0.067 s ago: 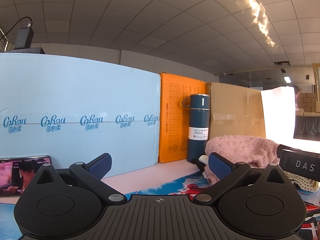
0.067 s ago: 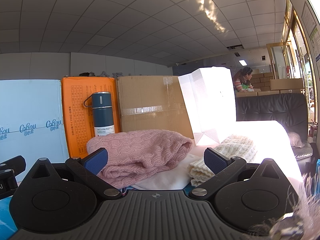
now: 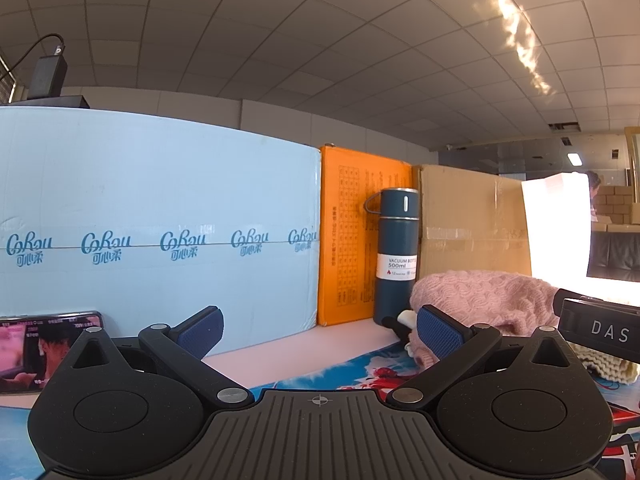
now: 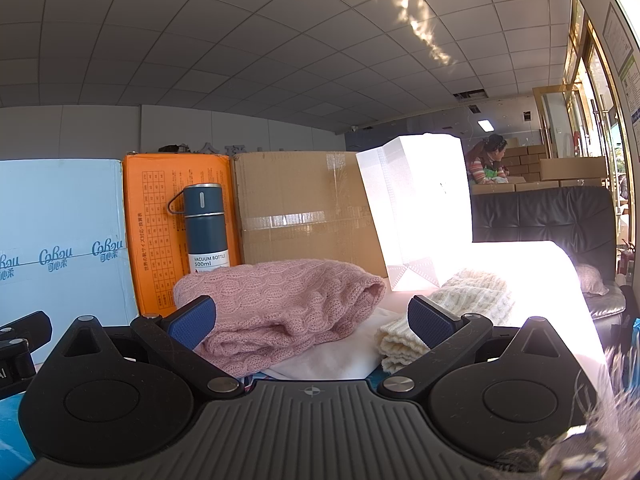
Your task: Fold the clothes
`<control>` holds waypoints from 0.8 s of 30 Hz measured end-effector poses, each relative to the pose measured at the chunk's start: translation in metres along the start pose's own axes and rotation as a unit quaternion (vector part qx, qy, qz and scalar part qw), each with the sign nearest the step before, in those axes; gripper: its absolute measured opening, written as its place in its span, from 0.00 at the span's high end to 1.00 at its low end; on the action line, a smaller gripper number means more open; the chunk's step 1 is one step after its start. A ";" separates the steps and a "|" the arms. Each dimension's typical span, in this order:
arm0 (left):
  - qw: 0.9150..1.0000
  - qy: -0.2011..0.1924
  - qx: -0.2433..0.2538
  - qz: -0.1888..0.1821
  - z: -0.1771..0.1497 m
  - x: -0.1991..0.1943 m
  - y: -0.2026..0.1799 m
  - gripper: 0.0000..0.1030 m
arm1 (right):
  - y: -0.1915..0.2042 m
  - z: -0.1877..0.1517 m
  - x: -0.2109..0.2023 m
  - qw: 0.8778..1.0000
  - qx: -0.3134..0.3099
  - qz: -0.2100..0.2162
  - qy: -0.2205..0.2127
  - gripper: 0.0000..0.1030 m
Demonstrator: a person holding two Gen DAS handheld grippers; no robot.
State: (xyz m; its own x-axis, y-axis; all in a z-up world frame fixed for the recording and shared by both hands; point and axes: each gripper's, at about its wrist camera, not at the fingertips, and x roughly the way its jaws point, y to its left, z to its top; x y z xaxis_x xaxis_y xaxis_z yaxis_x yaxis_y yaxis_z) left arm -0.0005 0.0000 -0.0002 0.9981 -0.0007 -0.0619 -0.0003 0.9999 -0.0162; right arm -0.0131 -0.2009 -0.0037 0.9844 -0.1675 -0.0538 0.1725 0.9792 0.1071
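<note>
Left gripper [image 3: 318, 334] and right gripper [image 4: 312, 322] both level, fingers spread wide, gripping nothing. Pink knit sweater [image 4: 280, 304] bunched on tabletop [image 3: 304, 340] before right gripper, touching cream knit [image 4: 452, 304], near blue vacuum bottle [image 4: 206, 232].

Both wrist cameras are looking level and low across the table, sharing the vacuum bottle [image 3: 397, 252] [image 4: 205, 232] and pink knit [image 3: 484, 300] [image 4: 280, 312].

Pink sweater [image 3: 480, 300] partly behind gripper; phone [image 3: 40, 352] cut off.
</note>
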 end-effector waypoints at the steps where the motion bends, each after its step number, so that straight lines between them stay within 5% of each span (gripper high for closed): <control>1: 1.000 0.000 0.001 0.000 0.000 0.000 0.000 0.00 | 0.000 0.000 0.000 1.000 0.000 0.000 0.000 0.00; 24: 1.000 0.001 0.002 0.002 -0.001 0.000 -0.001 0.00 | 0.000 -0.001 0.002 1.000 0.001 0.002 0.002 0.00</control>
State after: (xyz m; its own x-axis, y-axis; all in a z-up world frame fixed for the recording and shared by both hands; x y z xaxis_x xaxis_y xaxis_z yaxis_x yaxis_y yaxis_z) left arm -0.0006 -0.0011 -0.0013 0.9980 0.0028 -0.0636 -0.0035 0.9999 -0.0115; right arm -0.0110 -0.2011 -0.0047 0.9850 -0.1633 -0.0566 0.1687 0.9797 0.1083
